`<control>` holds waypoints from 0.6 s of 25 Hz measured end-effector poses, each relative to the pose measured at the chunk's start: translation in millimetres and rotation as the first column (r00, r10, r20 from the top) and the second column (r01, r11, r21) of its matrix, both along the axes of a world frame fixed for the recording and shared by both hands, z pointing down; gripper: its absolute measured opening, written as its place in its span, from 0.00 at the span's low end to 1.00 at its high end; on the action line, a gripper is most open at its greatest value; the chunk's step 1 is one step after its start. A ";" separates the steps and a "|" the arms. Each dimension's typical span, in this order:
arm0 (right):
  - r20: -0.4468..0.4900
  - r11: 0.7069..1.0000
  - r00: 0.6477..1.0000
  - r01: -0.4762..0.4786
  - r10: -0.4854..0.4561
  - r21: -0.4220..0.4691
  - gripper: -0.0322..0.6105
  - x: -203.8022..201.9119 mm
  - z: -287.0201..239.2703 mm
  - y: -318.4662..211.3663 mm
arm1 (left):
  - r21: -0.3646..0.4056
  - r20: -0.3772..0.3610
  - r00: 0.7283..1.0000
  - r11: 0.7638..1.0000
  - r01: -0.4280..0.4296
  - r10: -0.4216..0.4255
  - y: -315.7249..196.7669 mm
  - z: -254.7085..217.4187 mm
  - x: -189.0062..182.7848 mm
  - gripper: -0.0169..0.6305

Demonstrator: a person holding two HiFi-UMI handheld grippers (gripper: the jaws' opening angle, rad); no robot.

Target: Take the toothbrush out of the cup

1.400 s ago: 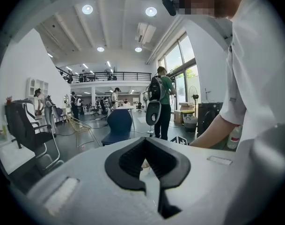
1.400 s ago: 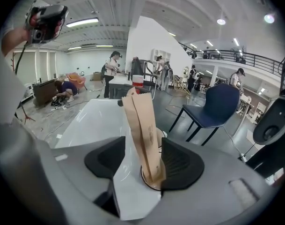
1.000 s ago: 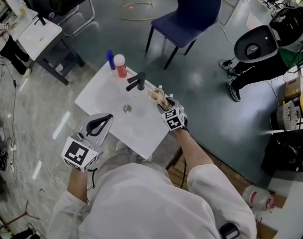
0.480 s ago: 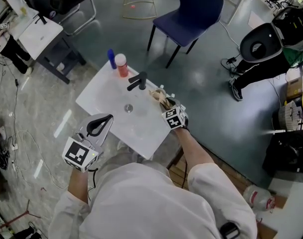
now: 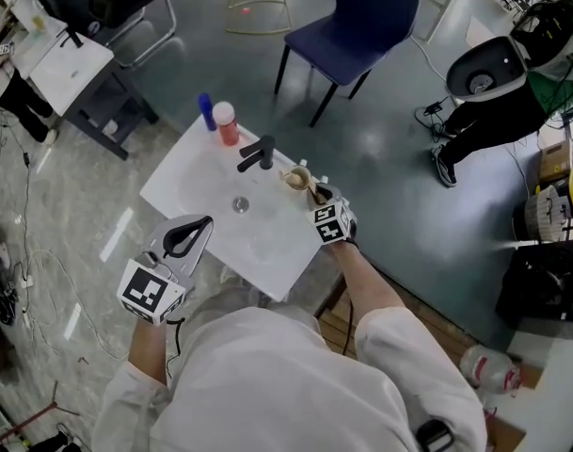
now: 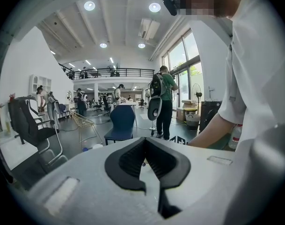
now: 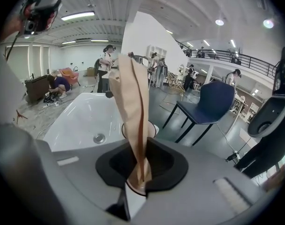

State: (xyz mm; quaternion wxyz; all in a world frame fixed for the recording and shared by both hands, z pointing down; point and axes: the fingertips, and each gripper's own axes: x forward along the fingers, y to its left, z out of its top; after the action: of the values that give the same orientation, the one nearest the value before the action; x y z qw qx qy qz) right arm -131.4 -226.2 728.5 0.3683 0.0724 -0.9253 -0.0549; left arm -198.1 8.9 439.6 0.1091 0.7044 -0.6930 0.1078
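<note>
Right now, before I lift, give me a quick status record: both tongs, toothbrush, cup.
left tongs: shut, empty, held by the near edge of the sink
right tongs: closing, pads on the toothbrush
toothbrush: tan, standing up between the right tongs, in front of the cup
cup: upright on the sink, beside the black faucet
toothbrush end in cup: cannot tell

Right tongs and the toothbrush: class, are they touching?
Touching. In the right gripper view, the closing right tongs press both sides of the beige toothbrush standing between them.
</note>
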 end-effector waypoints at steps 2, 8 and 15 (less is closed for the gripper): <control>0.008 1.000 1.000 -0.003 0.003 -0.003 0.11 0.8 -2.2 -0.4 | 0.001 -0.002 1.000 1.000 -0.003 0.003 -1.1 0.8 0.2 0.04; 0.041 1.000 0.999 -0.011 0.011 -0.003 0.11 -0.9 -12.8 -1.1 | 0.003 -0.008 1.000 1.000 -0.013 0.013 -4.5 -1.2 -1.9 0.04; 0.088 1.000 0.996 -0.014 0.014 0.004 0.11 -2.3 -37.8 0.5 | 0.019 -0.019 0.999 0.999 -0.041 0.042 -9.5 3.4 0.1 0.04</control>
State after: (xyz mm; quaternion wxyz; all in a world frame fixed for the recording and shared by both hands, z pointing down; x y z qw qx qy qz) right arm -133.7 -225.7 690.7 0.3275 0.0822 -0.9399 -0.0512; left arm -198.0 -0.5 443.0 0.1071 0.7207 -0.6781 0.0966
